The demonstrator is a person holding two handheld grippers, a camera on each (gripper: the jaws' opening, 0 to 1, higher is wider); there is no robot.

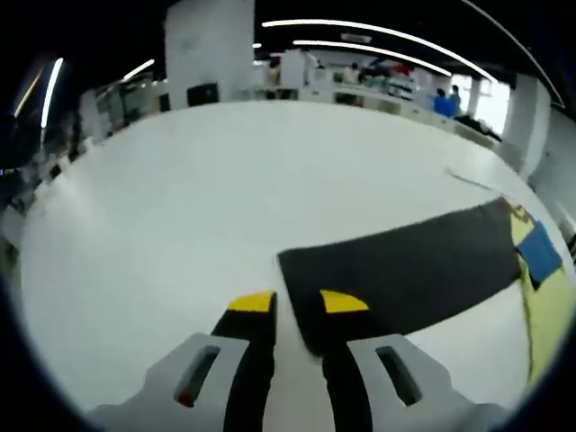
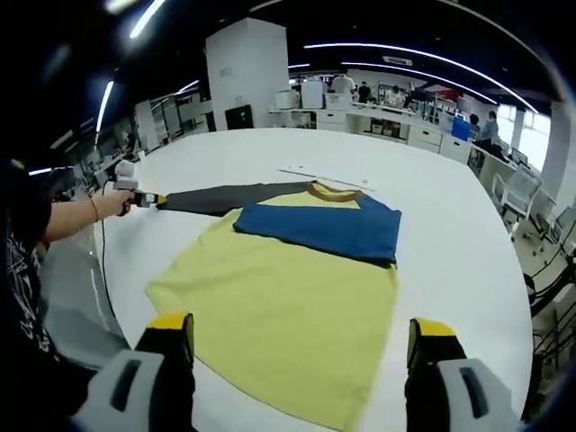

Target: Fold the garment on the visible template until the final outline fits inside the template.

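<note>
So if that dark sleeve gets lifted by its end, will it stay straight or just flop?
Most likely flop. The dark sleeve lies thin and flat against the white table, like soft cloth. The blue sleeve already lies folded over the yellow shirt body, so the fabric bends easily. It probably weighs little, though pulling its end may tug the body along.

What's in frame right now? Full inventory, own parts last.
Garment: one, yellow body, blue sleeve folded across chest, dark grey sleeve stretched out left; flat on table.
Dark grey sleeve: one, cuff end between left gripper's jaws.
Table: one, white, round-edged, under garment.
Background: white pillar, desks, people, far side of room.
Left gripper: yellow-tipped black jaws, at sleeve cuff.
Right gripper: jaws wide apart, above garment hem.
Person's arm: one, reaching to left gripper.
</note>
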